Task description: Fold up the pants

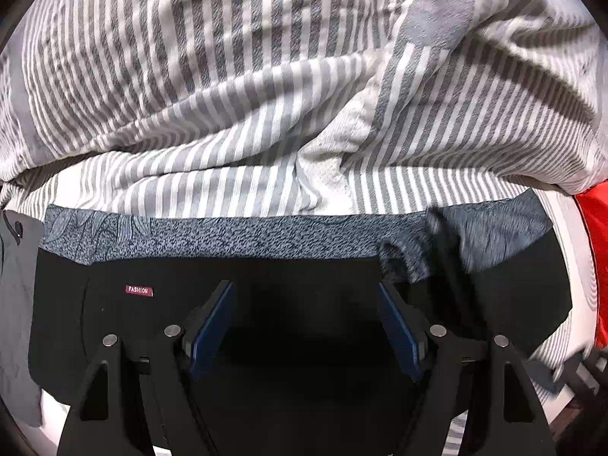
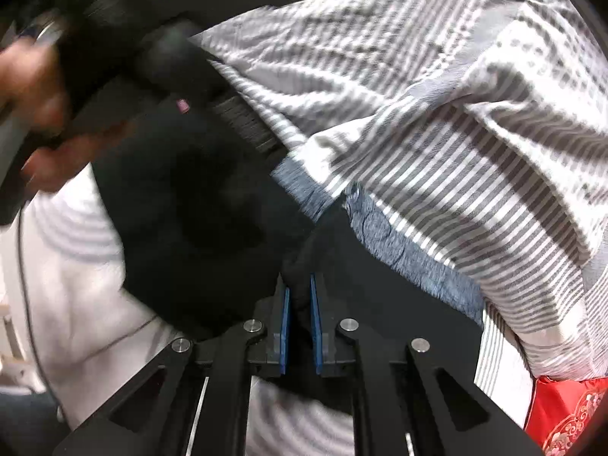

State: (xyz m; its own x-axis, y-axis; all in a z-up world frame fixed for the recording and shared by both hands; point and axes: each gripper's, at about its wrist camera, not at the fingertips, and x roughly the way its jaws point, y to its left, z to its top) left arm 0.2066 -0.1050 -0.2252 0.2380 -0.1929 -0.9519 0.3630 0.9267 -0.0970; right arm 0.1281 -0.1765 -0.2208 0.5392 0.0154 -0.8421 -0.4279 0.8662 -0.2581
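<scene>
Lying flat across the bedding, one pair of black pants (image 1: 311, 304) fills the lower half of the left wrist view, a small red "FASHION" label (image 1: 139, 290) stitched near one side. Left gripper (image 1: 306, 326): jaws stand well apart, both blue pads (image 1: 212, 326) clear of the cloth, nothing between them, hovering over the dark fabric. Right gripper (image 2: 300, 304): jaws drawn together and clamped on a bunched ridge of the pants (image 2: 190, 197), black cloth pinched between its two blue pads (image 2: 285, 326). One hand (image 2: 41, 114), blurred, at the far left of the right wrist view, holding the handle of the other gripper. One grey-and-white striped quilt (image 1: 266, 95) heaped beyond the pants, rumpled into folds. One strip of blue mottled cloth (image 1: 235, 235) showing between quilt and pants, touching both. One red patterned item (image 2: 566, 410) at the right edge; what it is cannot be told. One grey garment (image 1: 19, 285) at the left edge beside the pants. No containers seen; the pants rest directly on pale bedding (image 2: 83, 285).
</scene>
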